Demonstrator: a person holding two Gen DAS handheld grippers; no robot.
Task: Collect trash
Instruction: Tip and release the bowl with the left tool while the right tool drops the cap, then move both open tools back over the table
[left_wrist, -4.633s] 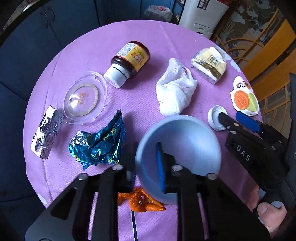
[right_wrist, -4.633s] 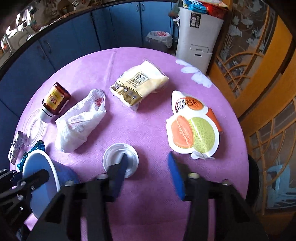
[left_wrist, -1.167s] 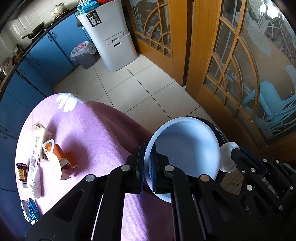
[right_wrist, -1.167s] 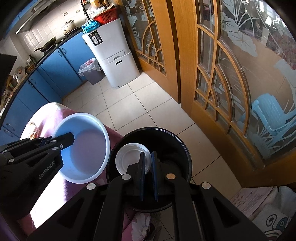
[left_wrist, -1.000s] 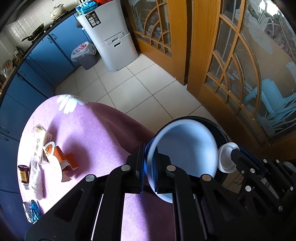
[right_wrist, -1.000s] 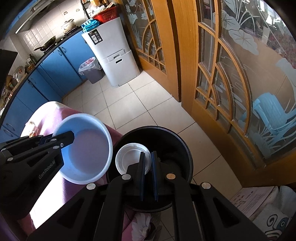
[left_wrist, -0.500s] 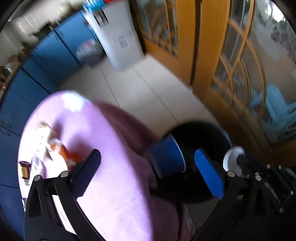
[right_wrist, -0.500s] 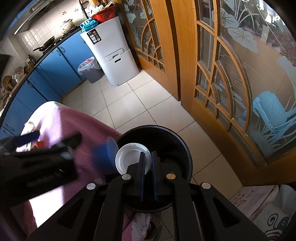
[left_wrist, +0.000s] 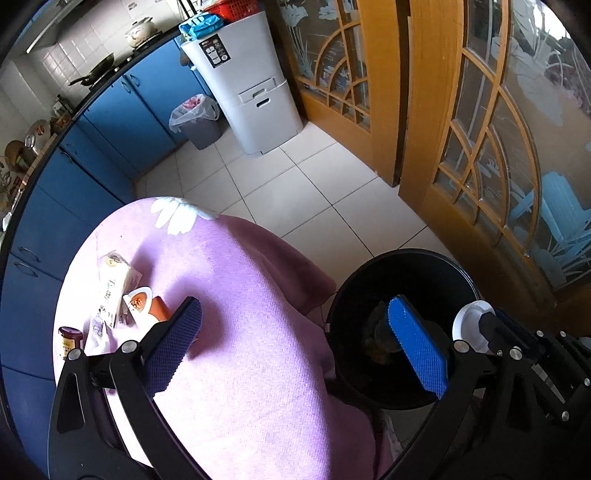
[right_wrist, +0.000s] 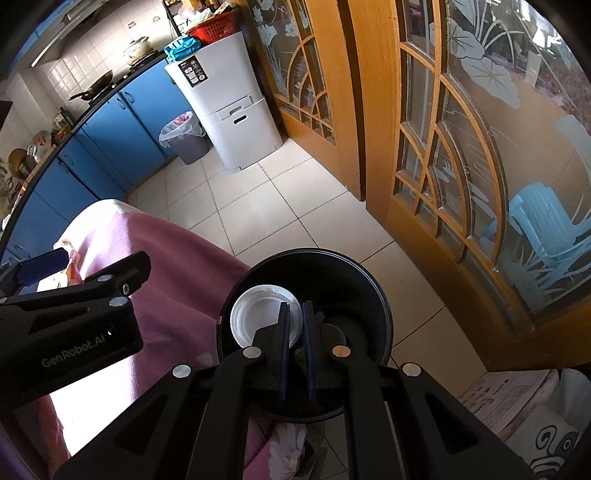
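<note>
We hold our left gripper (left_wrist: 295, 347) spread wide with nothing between its blue pads, one over the purple tablecloth (left_wrist: 236, 295) and one over the black bin (left_wrist: 436, 266). Our right gripper (right_wrist: 295, 332) is clamped on a white lid (right_wrist: 258, 314) above the bin's mouth. Wrappers (left_wrist: 114, 288) and a jar (left_wrist: 68, 341) lie on the table.

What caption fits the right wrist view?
Right gripper jaws clamp a white lid over the black bin.
</note>
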